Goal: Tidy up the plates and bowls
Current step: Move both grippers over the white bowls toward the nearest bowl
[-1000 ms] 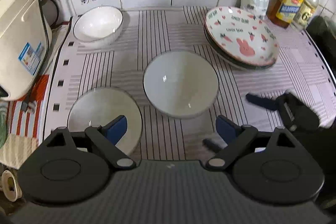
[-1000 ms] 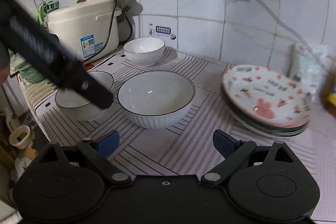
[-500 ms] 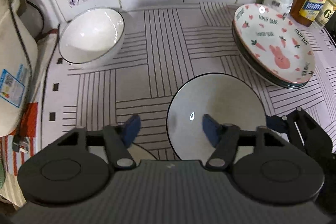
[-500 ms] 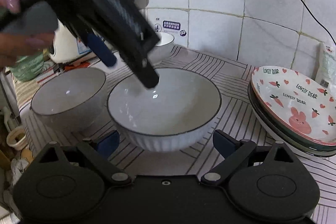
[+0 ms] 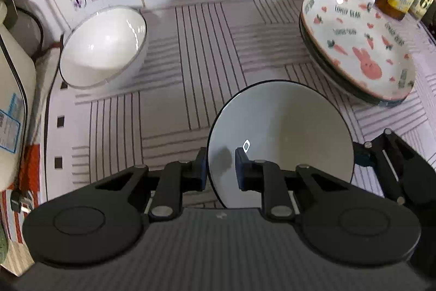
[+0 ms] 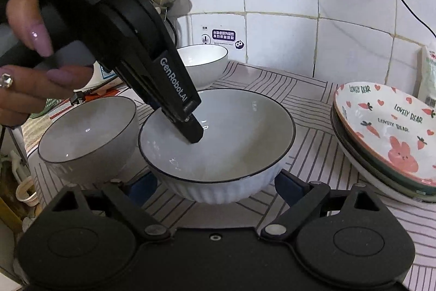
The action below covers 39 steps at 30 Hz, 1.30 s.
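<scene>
Two blue pads of the left gripper are closing on the thin, dark-edged rim of the glossy middle bowl, one pad inside, one outside. A smaller round bowl sits by the tiled wall; stacked bunny-print plates lie right, on the striped mat.

From the right wrist, the right gripper stands wide open around that bowl's ribbed white wall, pads apart from it. A third bowl sits just left.

Glossy ceramic bowl; matt black plastic tool.
</scene>
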Motion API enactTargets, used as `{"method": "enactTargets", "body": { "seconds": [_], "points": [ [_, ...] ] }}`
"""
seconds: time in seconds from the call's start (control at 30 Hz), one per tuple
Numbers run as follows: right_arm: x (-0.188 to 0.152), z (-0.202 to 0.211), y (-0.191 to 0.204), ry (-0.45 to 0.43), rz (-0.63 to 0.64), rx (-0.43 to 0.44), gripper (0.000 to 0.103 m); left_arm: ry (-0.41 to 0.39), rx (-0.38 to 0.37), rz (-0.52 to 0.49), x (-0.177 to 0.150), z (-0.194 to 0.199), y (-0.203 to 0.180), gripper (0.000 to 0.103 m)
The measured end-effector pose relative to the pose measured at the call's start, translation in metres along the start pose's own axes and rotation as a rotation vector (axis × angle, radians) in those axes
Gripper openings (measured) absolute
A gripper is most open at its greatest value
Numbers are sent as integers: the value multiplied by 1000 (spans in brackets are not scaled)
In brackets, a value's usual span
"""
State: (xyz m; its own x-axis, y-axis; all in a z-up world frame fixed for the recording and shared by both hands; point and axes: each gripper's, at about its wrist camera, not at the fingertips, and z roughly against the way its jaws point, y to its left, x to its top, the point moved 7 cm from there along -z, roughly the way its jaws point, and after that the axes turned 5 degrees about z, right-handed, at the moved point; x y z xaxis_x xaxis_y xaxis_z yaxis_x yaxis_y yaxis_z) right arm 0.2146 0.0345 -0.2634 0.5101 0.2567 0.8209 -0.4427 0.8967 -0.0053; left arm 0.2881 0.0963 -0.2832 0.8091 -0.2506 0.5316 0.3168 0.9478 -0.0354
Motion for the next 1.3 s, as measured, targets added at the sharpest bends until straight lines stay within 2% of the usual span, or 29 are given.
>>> {"method": "enactTargets", "body": {
  "seconds": [0.33,0.6,0.73,0.87,1.0,1.17,1.3],
  "points": [
    [38,-21,-11,-56,54,-49,96,-81,57,20,46,-2,18,20],
    [49,-64,-21,8,29,-85,96,-58,97,106,61,-37,34,21],
    [50,-71,-22,21,25,-111,95,-62,121,107,61,-37,33,21],
    [50,-61,-20,43,7,-105,97,-93,111,134,59,-22,33,23],
    [44,-36,-19,55,-63,-82,98,-137,71,160,51,3,38,27],
    [41,-2,-24,75,-140,-81,98,-152,54,182,32,38,43,30],
    [47,23,-23,71,-129,-104,98,-159,26,175,17,65,40,31]
  ]
}}
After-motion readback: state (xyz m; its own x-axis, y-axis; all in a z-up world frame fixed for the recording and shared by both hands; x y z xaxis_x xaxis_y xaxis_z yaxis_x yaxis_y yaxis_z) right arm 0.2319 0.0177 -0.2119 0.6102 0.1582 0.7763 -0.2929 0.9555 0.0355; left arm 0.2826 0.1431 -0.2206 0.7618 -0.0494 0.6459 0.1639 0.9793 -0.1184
